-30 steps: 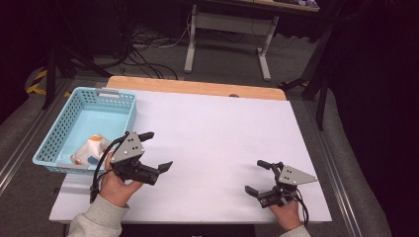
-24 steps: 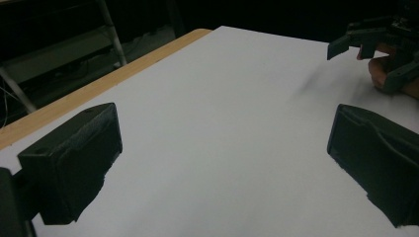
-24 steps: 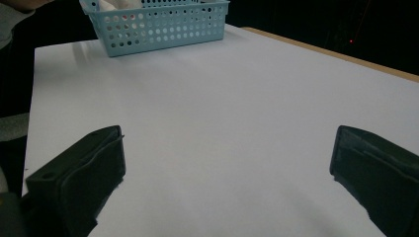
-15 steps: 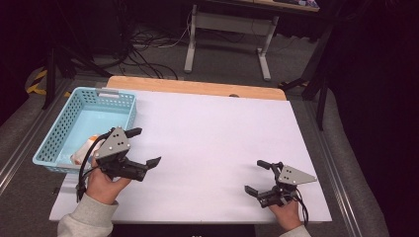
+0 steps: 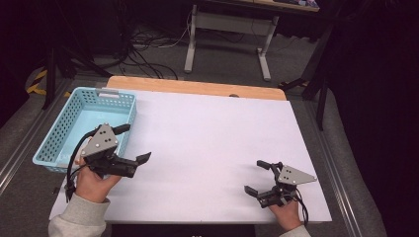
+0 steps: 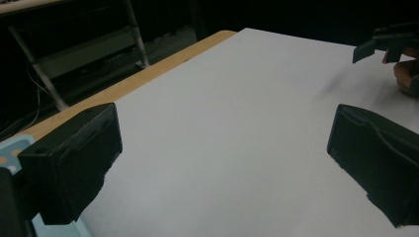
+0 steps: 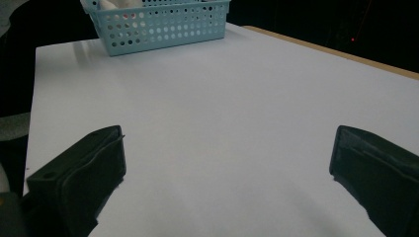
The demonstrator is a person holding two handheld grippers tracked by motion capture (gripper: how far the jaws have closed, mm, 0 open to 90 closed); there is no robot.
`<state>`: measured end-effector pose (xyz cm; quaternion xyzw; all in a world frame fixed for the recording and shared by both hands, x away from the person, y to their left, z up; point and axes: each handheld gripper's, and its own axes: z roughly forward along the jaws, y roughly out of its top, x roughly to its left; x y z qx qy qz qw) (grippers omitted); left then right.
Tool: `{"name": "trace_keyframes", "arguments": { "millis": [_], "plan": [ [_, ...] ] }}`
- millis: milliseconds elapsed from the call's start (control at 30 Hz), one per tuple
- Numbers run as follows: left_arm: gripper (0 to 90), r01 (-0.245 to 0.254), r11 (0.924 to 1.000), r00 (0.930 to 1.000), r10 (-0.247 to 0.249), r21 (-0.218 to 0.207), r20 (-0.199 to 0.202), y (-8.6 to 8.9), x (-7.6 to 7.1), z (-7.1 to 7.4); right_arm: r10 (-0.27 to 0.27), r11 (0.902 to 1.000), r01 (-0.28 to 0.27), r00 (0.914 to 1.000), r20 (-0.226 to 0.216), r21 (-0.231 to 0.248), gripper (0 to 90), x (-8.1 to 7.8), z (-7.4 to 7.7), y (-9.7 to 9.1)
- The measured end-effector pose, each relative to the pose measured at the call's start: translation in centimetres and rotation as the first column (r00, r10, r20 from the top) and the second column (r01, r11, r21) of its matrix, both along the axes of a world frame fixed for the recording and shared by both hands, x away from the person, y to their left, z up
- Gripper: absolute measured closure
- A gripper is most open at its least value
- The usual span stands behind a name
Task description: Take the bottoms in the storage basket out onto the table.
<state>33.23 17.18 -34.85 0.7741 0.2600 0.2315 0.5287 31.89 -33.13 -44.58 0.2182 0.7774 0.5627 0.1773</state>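
Note:
My left gripper (image 5: 132, 143) is open and empty, held just above the white tabletop (image 5: 207, 133) by the near right corner of a light blue perforated basket (image 5: 118, 95). In the left gripper view its jaws stand wide apart around bare white surface (image 6: 222, 168), with a corner of the basket (image 6: 14, 154) at the lower left. My right gripper (image 5: 255, 177) rests low near the table's front right, open with nothing between its jaws (image 7: 227, 182). The basket (image 7: 158, 22) stands far ahead of it, with something pale (image 7: 106, 5) inside.
A wooden strip (image 5: 197, 88) runs along the table's far edge. Beyond it are a white metal stand (image 5: 227, 29) and cables on the dark floor. The other gripper (image 6: 390, 42) appears at the top right of the left gripper view. Metal rails flank the table.
My left gripper has drawn back to the left, from the table's left middle to beside the basket's near right corner, covering the object inside. The right gripper has stayed put.

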Motion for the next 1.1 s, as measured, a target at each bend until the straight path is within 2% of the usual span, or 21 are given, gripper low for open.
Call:
{"name": "trace_keyframes", "arguments": {
  "millis": [167, 433, 633, 967, 1100],
  "plan": [
    [1.3, -0.028, 0.9995, 0.9996, 0.028, 0.013, 0.008, 0.6, 0.0, 0.0, 0.000, 1.0000, 0.000, 1.0000, 0.000, 0.002, 1.3, 0.0, 0.0, 0.0],
    [1.3, -0.061, 0.9981, 0.9981, 0.061, 0.010, 0.005, 1.9, 0.0, 0.0, 0.000, 1.0000, 0.000, 1.0000, -0.001, 0.004, 1.3, 0.0, 0.0, 0.0],
    [1.3, -0.079, 0.9968, 0.9968, 0.079, -0.011, -0.010, 2.9, 0.1, 0.0, -0.001, 1.0000, 0.001, 1.0000, -0.003, 0.003, 1.4, 0.0, 0.0, 0.0],
    [1.3, -0.117, 0.9931, 0.9931, 0.117, -0.003, -0.012, 3.8, 0.2, 0.0, -0.001, 1.0000, 0.001, 1.0000, -0.003, 0.003, 1.4, 0.0, 0.0, 0.0],
    [1.3, -0.142, 0.9897, 0.9894, 0.142, -0.015, -0.031, 4.6, 0.3, 0.0, -0.002, 1.0000, 0.002, 1.0000, -0.004, 0.004, 1.4, 0.0, 0.0, 0.0]
  ]
}}
